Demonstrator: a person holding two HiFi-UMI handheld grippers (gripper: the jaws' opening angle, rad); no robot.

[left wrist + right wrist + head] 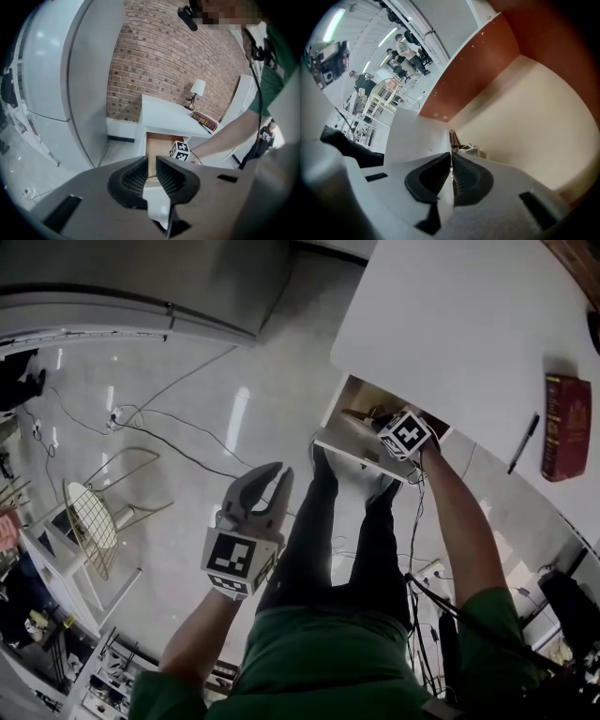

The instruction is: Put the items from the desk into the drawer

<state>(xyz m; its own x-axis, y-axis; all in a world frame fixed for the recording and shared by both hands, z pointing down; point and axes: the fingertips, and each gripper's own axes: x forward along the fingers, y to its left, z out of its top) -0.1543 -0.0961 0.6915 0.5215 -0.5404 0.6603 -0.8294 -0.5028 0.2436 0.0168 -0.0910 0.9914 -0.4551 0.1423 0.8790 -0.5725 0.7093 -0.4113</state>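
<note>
**White tabletop [450, 324], wooden drawer [356, 451] pulled open**

Bears a dark red hardback book [566, 427] and, just beside it, a slim black pen [523, 442]. Has the right tongs [451, 158] down inside the open drawer, clenched on a thin brown stick-like item [451, 138], too small to identify, low by the drawer's white panel and pale bottom. Holds the left tongs [151, 163] over the glossy floor [206, 418], well apart from the drawer, released and empty.

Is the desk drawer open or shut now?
Open: the drawer juts out from under the desk, its brown interior showing, with the right gripper inside.
</note>
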